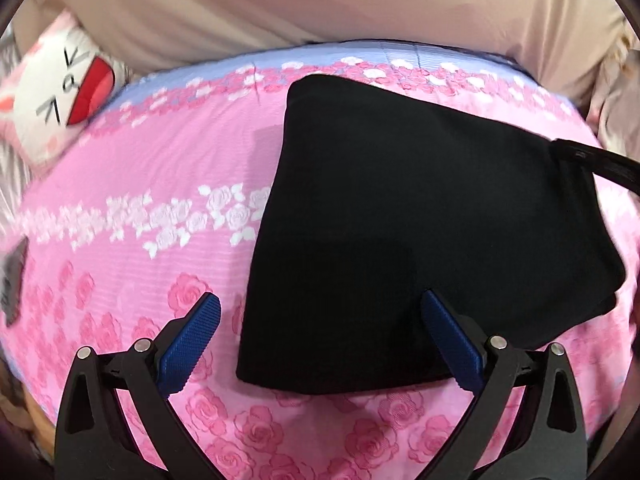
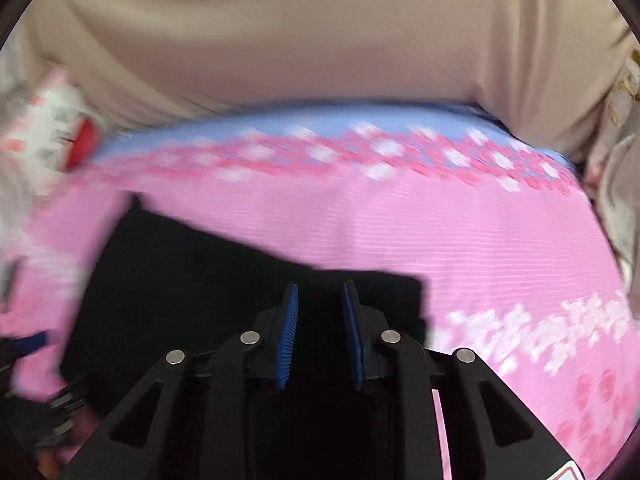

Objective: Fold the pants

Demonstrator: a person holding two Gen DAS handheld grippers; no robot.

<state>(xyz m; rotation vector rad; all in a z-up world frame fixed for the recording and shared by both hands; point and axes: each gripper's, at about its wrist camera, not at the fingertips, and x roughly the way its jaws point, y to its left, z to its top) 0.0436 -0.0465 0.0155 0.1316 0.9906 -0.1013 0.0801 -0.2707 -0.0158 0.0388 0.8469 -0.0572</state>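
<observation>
The black pants (image 1: pixel 420 220) lie folded into a compact block on the pink rose-print bedsheet (image 1: pixel 140 184). My left gripper (image 1: pixel 320 312) is wide open just above the pants' near left corner, one blue pad over the sheet and one over the cloth. My right gripper (image 2: pixel 320 300) is partly open over the right end of the pants (image 2: pixel 200 280), with nothing between its pads. That view is motion-blurred. The tip of the right gripper shows at the pants' far right edge in the left wrist view (image 1: pixel 600 160).
A white and pink cartoon pillow (image 1: pixel 60 88) lies at the bed's far left. A beige padded headboard (image 1: pixel 320 0) runs along the back. A small dark object (image 1: pixel 14 280) sits at the left edge. Grey bedding (image 2: pixel 616 200) bunches at the right.
</observation>
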